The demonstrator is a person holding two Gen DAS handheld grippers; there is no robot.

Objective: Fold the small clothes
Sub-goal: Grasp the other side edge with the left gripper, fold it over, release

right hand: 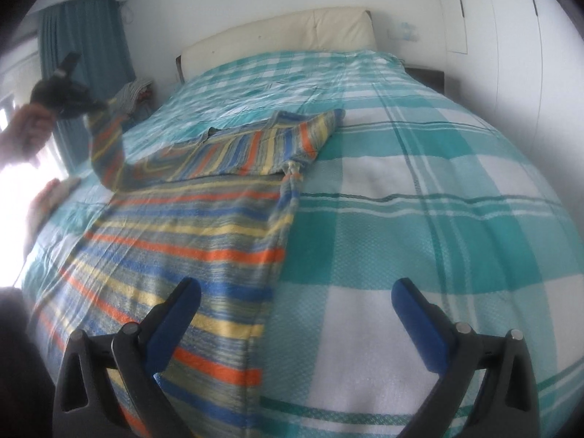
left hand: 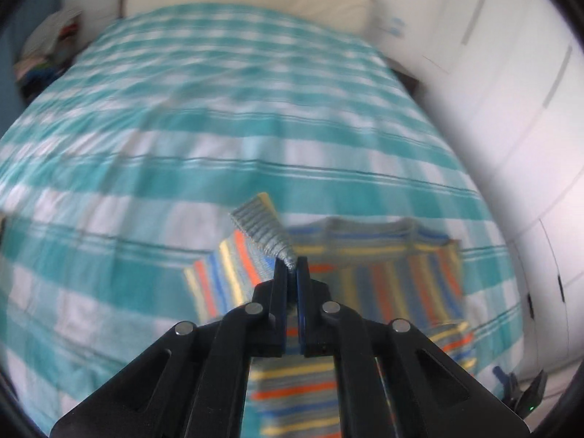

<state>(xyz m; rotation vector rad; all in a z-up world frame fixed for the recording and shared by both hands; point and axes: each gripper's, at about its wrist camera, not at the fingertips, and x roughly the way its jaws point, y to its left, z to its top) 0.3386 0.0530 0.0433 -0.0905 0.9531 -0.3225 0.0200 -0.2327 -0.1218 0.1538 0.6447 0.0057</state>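
A small striped sweater (right hand: 189, 226) in orange, blue, yellow and grey lies flat on the teal checked bedspread (right hand: 419, 219). Its right sleeve (right hand: 277, 142) is folded across the chest. My left gripper (left hand: 292, 268) is shut on the grey ribbed cuff (left hand: 262, 230) of the left sleeve and holds it lifted above the sweater (left hand: 383, 281). In the right wrist view the left gripper (right hand: 69, 98) shows at far left with the sleeve (right hand: 107, 146) hanging from it. My right gripper (right hand: 295, 292) is open and empty, hovering over the sweater's right edge near the hem.
A cream headboard (right hand: 284, 33) stands at the far end of the bed. A pile of clothes (left hand: 47, 54) sits beside the bed at the far left. White wardrobe doors (left hand: 511, 91) line the right side. A teal curtain (right hand: 84, 43) hangs at the left.
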